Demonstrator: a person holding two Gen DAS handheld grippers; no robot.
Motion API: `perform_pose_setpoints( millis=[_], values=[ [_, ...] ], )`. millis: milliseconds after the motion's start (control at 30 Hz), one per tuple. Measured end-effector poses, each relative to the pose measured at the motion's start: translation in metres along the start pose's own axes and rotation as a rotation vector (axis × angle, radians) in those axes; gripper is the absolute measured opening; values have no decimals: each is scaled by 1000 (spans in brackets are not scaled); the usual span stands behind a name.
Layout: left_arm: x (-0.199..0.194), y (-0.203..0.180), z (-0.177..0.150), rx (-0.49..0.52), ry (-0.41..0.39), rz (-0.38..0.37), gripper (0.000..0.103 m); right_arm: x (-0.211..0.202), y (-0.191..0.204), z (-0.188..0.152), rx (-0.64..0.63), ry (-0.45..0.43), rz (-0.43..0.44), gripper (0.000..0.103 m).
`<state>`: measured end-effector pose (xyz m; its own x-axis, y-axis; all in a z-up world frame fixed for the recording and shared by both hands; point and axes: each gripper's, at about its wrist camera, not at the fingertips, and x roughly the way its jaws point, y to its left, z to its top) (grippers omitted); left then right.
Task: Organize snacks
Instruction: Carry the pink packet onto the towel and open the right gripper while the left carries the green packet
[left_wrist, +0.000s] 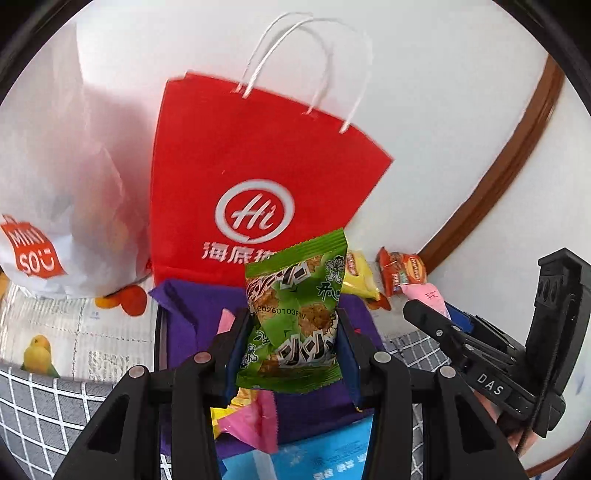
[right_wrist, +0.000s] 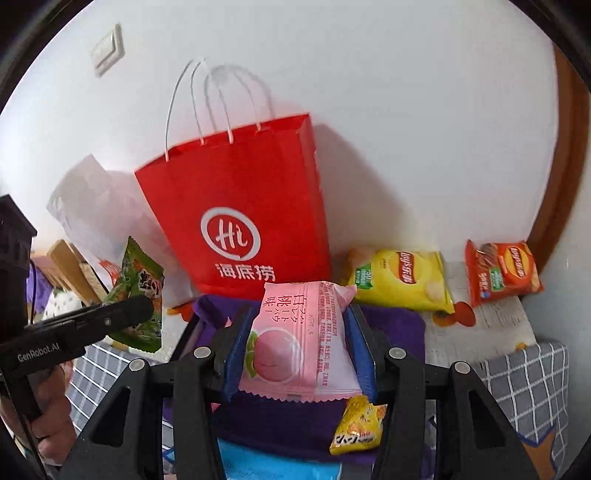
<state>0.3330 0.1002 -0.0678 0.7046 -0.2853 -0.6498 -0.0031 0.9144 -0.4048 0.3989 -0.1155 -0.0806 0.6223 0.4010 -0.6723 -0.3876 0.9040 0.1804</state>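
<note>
Gripping green snack (left_wrist: 293, 325) w/ left gripper (left_wrist: 293, 332), pink snack (right_wrist: 301, 343) w/ right gripper (right_wrist: 301, 350); red bag (left_wrist: 255, 177) just ahead.

My green snack packet (left_wrist: 291, 317) covers the last character printed on the red paper bag (left_wrist: 236, 166); the bag's handles (left_wrist: 288, 55) smear with blur; white plastic bag (left_wrist: 55, 166) cut by the left edge; blue packet (right_wrist: 277, 463) runs off the bottom edge, its print unreadable; pink peach packet (right_wrist: 299, 343) hides the purple cloth (right_wrist: 391, 325) behind it.
</note>
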Motion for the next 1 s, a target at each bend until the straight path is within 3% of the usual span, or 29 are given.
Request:
perform_pose_setpoints(
  millis=[167,333,500,667,900,1000],
  values=[
    [27,18,-3,-46,61,23,41,42,-8,-13,-18,120,51,50],
    [34,25,-4,-55,84,37,41,55,-15,-21,-50,166,32,50],
    [35,30,-5,-64,90,52,41,66,-22,-30,-53,236,89,50],
    [36,29,-6,-54,96,50,41,85,-27,-40,-60,327,66,50],
    [43,30,-8,-59,119,47,41,95,-27,-47,-69,363,59,51],
    [46,31,-9,-62,129,50,41,98,-29,-48,-78,358,1,50]
  ],
)
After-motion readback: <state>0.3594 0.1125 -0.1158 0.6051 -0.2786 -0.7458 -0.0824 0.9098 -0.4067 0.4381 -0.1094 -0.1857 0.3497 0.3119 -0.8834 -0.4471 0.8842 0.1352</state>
